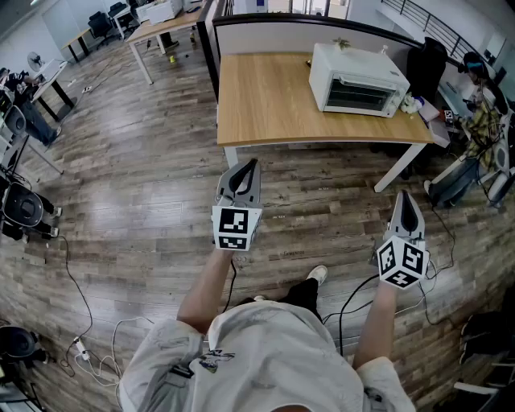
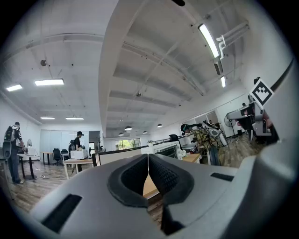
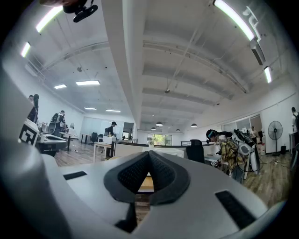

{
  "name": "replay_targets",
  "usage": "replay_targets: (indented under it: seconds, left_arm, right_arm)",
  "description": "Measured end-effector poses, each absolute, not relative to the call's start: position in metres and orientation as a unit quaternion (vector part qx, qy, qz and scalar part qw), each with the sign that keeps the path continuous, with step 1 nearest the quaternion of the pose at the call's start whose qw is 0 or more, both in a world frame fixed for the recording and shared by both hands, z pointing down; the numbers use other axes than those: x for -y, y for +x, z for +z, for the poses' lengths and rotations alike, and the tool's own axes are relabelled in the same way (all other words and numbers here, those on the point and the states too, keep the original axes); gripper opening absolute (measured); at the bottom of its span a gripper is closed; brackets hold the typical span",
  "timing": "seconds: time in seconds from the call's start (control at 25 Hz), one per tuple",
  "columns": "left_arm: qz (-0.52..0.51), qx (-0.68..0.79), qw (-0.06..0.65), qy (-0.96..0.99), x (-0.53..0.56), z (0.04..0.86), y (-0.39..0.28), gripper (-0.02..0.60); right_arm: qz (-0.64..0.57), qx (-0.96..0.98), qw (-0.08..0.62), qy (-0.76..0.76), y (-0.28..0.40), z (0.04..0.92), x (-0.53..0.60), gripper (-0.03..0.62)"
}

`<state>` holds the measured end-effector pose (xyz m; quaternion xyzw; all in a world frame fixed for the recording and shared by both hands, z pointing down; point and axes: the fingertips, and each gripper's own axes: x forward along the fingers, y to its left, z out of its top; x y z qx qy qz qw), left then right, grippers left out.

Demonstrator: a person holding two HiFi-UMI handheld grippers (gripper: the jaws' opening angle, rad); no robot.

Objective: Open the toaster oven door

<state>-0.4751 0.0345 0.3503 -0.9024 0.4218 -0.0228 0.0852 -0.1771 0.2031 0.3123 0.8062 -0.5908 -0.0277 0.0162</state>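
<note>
- Left gripper [image 1: 254, 164]: one unit, with one marker cube [image 1: 235, 228] at its rear. It is held level over the wooden floor [image 1: 145, 201], short of the tabletop's near edge and towards that edge's left end. The jaws are fully together, pads meeting at the tips, with nothing between them.
- Table [image 1: 265, 105]: one wooden tabletop ahead of both grippers. A dark partition [image 1: 273, 24] runs along its far edge.
- Toaster oven [image 1: 358, 79]: one white unit, standing at the far right corner of the tabletop. It is turned slightly, with the glass door [image 1: 364, 96] facing the near and right edges. The door is closed flat against the body.
- Position relative to the grippers: the toaster oven lies ahead and to the right of the left gripper, and ahead and slightly left of the right gripper. It is well apart from both, with no contact.
- Right gripper [image 1: 405, 195]: one unit, with one marker cube [image 1: 403, 261]. It is held level over the floor, just off the tabletop's near right corner. The jaws are pressed together and hold nothing.
</note>
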Motion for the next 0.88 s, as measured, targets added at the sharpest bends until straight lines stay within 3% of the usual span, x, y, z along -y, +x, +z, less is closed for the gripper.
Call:
replay_targets:
  seconds: [0.88]
  left_arm:
    - [-0.025, -0.407, 0.082, -0.909, -0.035, 0.349, -0.462, 0.015]
  right_arm:
    - [-0.023, 0.581, -0.006, 0.814, -0.171, 0.328, -0.198, 0.026]
